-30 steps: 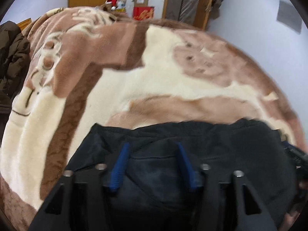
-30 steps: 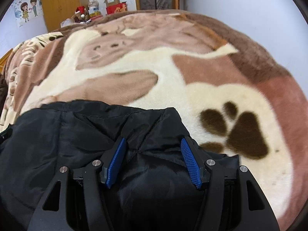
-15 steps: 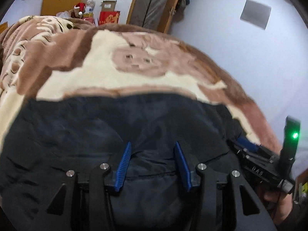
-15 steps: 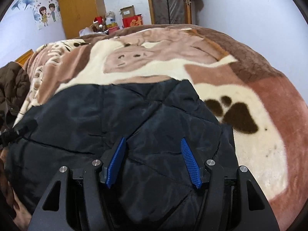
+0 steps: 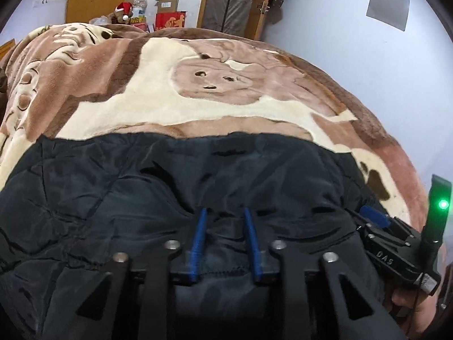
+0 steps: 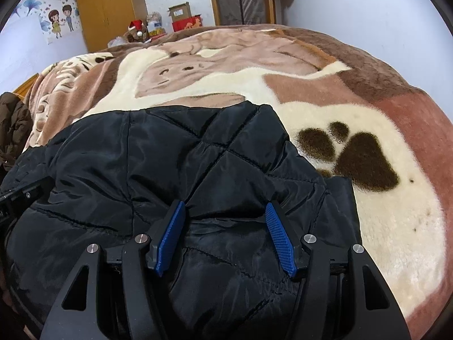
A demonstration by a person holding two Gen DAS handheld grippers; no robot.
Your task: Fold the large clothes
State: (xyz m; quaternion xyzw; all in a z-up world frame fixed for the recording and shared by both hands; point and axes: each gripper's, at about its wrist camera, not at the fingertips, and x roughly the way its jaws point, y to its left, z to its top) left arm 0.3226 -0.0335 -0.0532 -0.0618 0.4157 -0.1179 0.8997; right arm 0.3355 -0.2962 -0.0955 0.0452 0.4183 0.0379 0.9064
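Observation:
A black quilted jacket (image 5: 141, 192) lies spread on a brown and cream plush blanket (image 5: 158, 96). My left gripper (image 5: 224, 209) is down on the jacket's near edge. Its jaws are closing, and a puckered fold with a stitched hem sits pinched between the blue pads. In the right wrist view the jacket (image 6: 170, 155) fills the lower left. My right gripper (image 6: 225, 204) stands wide open over it, fingertips at the fabric and pads not squeezing anything. The right gripper's body with a green light (image 5: 390, 243) shows at the left view's right edge, held by a hand (image 5: 407, 303).
The blanket (image 6: 382, 107) with a paw print extends bare to the right of the jacket. A brown coat (image 6: 14, 124) lies at the bed's left side. Boxes (image 5: 167, 14) and a wooden wardrobe (image 6: 107, 8) stand beyond the bed, with a white wall on the right.
The left gripper has slid right along the jacket's edge and its jaws have narrowed onto a fold. The jacket now lies spread farther over the blanket. The right gripper's jaws stay equally wide.

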